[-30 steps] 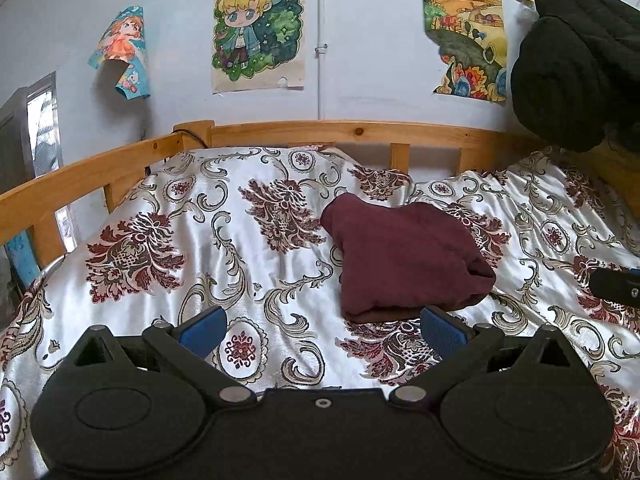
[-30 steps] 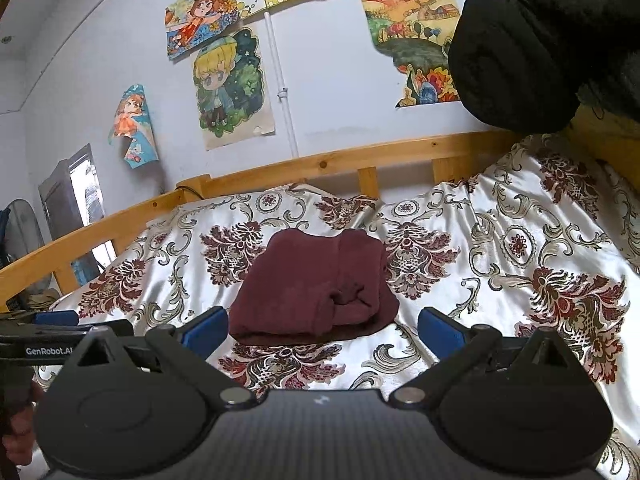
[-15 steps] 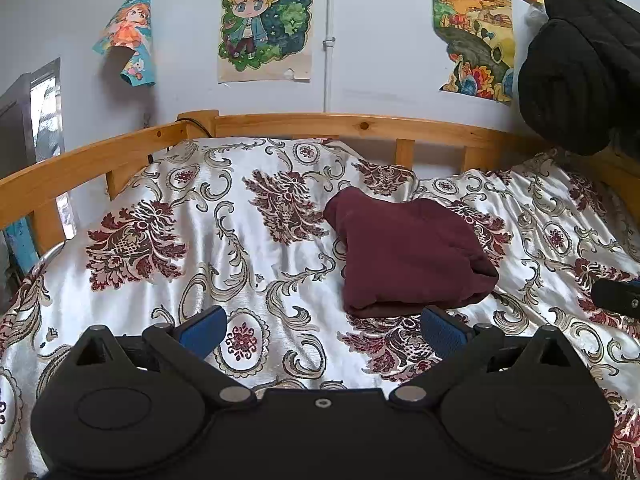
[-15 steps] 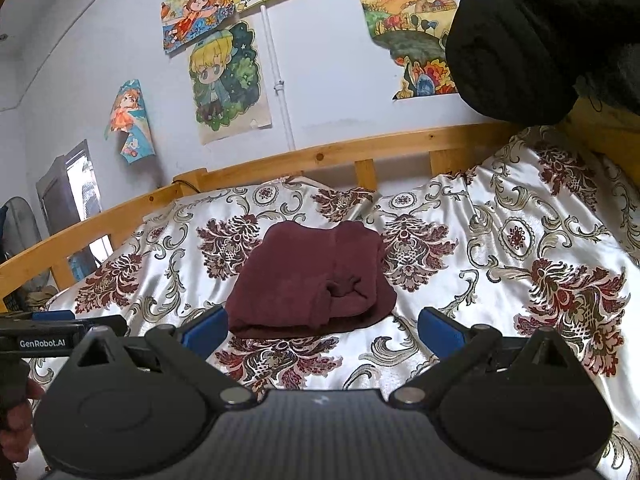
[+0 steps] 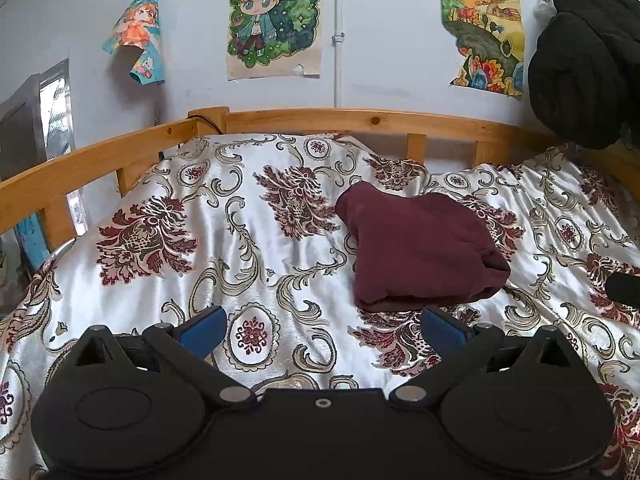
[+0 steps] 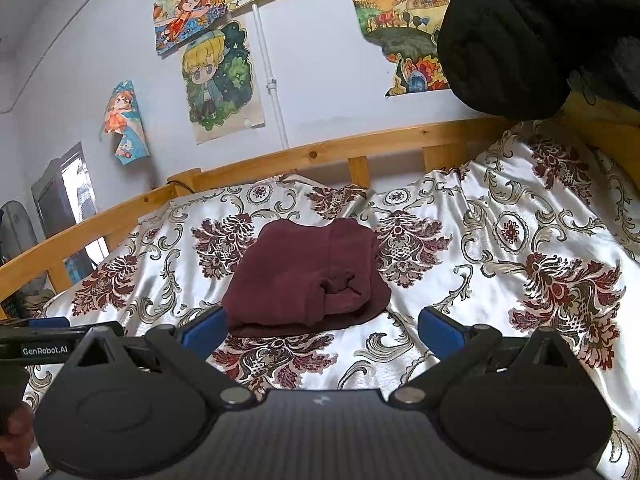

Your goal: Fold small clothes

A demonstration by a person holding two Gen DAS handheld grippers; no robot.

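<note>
Lying ahead of hand-held gripper (image 6: 322, 326): prob. folded garment (image 6: 308, 276)

Wooden-railed bed (image 5: 360, 116) carrying glossy white bedspread with maroon floral and scroll print (image 5: 248, 240) (image 6: 500, 248). Lying on bedspread, near middle: folded maroon fabric garment (image 5: 420, 256) (image 6: 308, 276), resting flat.

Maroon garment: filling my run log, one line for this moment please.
stage: folded | maroon garment: on bedspread, untouched | left gripper: open, empty | right gripper: open, empty
</note>
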